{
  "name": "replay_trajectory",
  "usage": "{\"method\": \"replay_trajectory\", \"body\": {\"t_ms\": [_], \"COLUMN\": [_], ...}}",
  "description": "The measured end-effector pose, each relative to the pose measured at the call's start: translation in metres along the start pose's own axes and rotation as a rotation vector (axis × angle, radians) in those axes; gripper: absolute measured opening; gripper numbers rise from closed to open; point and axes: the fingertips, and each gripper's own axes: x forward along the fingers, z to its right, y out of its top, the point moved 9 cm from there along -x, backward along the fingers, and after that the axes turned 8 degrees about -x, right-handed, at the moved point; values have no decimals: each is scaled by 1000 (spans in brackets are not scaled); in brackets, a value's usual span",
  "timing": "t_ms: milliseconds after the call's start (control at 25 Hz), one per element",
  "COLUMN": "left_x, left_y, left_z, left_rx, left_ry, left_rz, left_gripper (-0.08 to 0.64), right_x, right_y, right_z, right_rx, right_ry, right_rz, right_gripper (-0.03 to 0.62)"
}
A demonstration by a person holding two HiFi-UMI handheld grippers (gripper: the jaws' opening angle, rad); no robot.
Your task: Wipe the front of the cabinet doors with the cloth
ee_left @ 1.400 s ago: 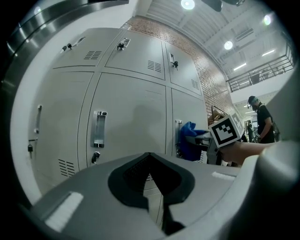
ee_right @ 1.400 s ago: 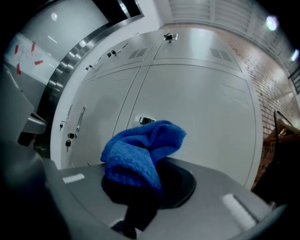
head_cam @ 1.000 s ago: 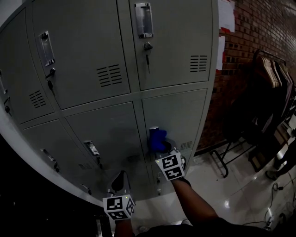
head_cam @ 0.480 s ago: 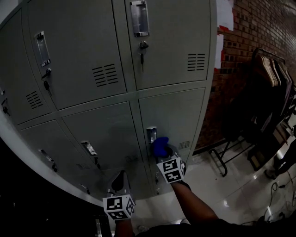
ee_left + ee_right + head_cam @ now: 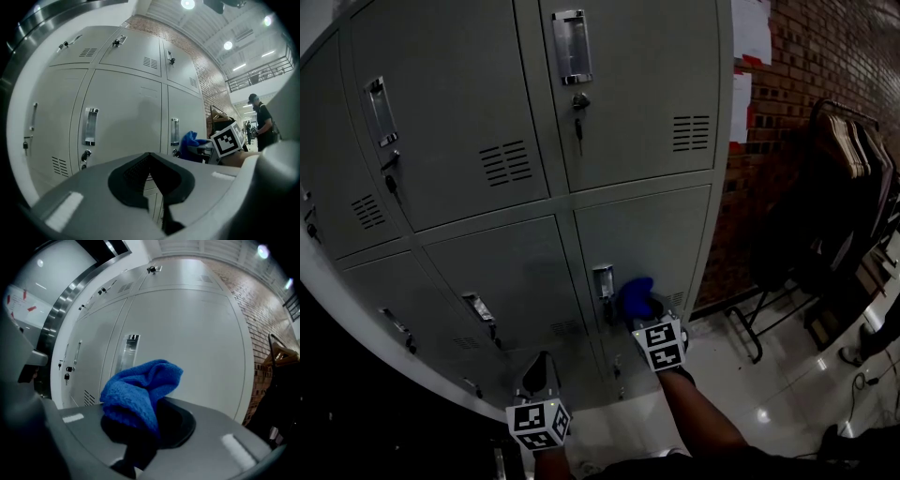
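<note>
The right hand-held gripper [image 5: 642, 317] is clamped on a bunched blue cloth [image 5: 635, 295]. It holds the cloth up at the front of the lower right cabinet door [image 5: 666, 234], just right of its metal handle [image 5: 602, 279], though I cannot tell whether the cloth actually touches the door. The left hand-held gripper [image 5: 540, 367] hangs lower and to the left, in front of the neighbouring lower door [image 5: 516, 272], with its jaws together and nothing between them, while off to the right of the cabinet there is a brick wall [image 5: 806, 84].
</note>
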Motion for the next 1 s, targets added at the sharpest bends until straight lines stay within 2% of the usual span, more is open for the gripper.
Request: {"method": "replay_trajectory", "body": {"t_ms": [160,560,840,1000], "left_x": [2,8,12,16], "left_y": [2,3,1,1], "left_z": [8,21,30,33], "left_rx": [-2,17,23,25], "left_ry": [-12,-22,-34,-42], "left_rz": [24,24,13,14], "left_gripper": [12,12,12,12], "right_x": [-6,-26,-31,-33], "right_y": [-7,-34,-45,-45], "right_z": [21,85,103,103], "right_rx": [12,30,30,15], "right_ry": [-36,-167,-205,-186], "right_rz": [-5,-67,-78,-62], "right_gripper": [66,63,64,62]}}
